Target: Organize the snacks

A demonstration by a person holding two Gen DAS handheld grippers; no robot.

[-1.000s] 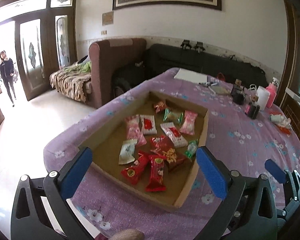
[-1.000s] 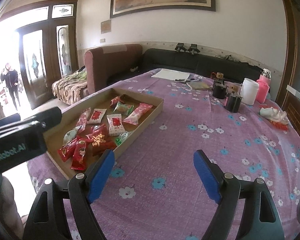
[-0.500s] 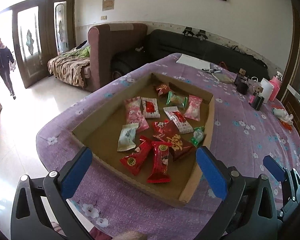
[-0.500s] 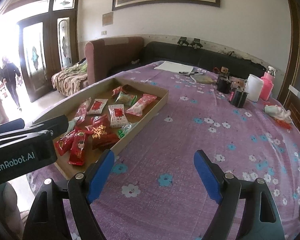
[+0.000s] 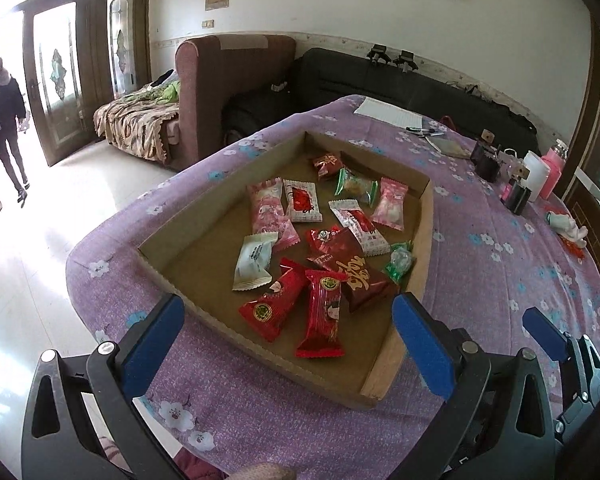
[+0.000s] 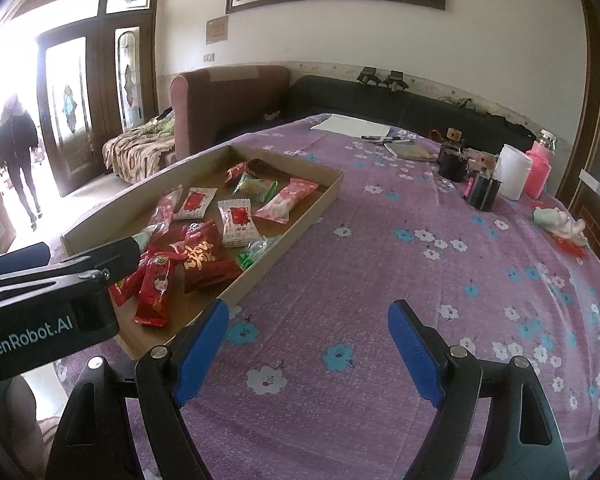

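A shallow cardboard tray lies on the purple flowered tablecloth and holds several wrapped snacks: red packets, a dark red pouch, a white packet, pink ones and green ones. My left gripper is open and empty, just above the tray's near edge. My right gripper is open and empty over bare cloth, right of the tray. The left gripper's body shows at the left of the right wrist view.
At the table's far right stand dark cups, a white jar, a pink bottle and a crumpled cloth. Paper and pens lie at the back. Sofas stand behind the table. A person walks at the doorway.
Both grippers have moved forward and lower toward the table; the tray now looks larger and closer in both views. Both stay open.
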